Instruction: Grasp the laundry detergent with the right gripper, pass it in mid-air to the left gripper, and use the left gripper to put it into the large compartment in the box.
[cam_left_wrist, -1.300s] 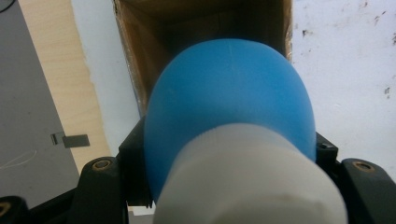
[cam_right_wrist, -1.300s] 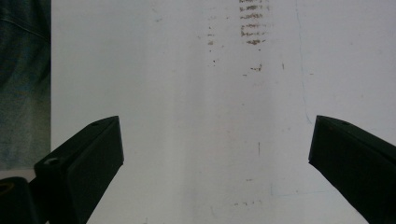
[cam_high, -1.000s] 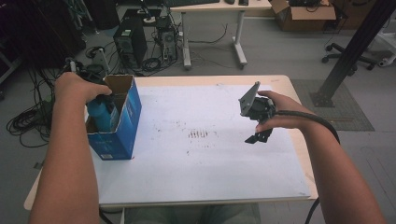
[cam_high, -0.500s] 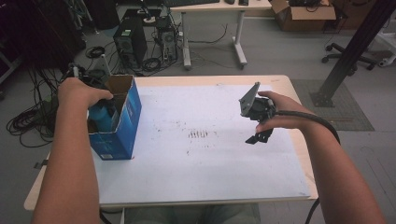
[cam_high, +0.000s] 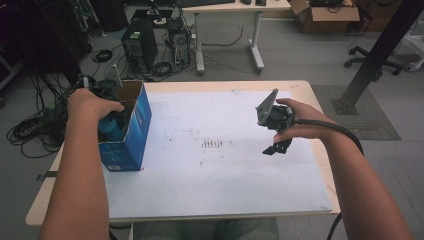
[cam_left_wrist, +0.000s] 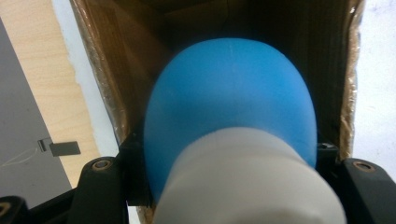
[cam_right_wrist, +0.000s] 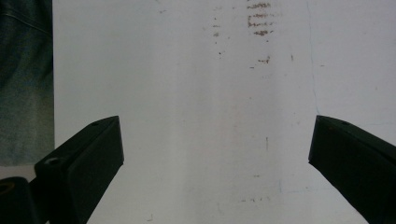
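While the left gripper is squeezing: its jaws are sitting almost fully closed, one on each side of the blue bulb, and they're keeping that grip exactly as it was a second ago.
Blue bulb: it's sticking out ahead of the jaws, pale collar end nearest the jaw roots and rounded blue end pointing away. It's hanging inside the mouth of the box and I can't tell if it's touching the bottom yet.
Cardboard box: its brown inner walls are wrapping around both jaws, close on either side and running on past the tips.
Left hand: it's hovering over the box opening and barely drifting compared with the earlier shots.
Right gripper: its jaws are standing wide apart with nothing between them, pointing down at the bare white table sheet beneath the tips, well away from the box.
Right hand: it's staying parked, same spot as before.
What's changing: honestly next to nothing, just a tiny shuffle on the left side.
What that means: I'm guessing the bulb is being settled into the box and the release isn't happening yet, so the drop-off is looking nearly done but not finished.
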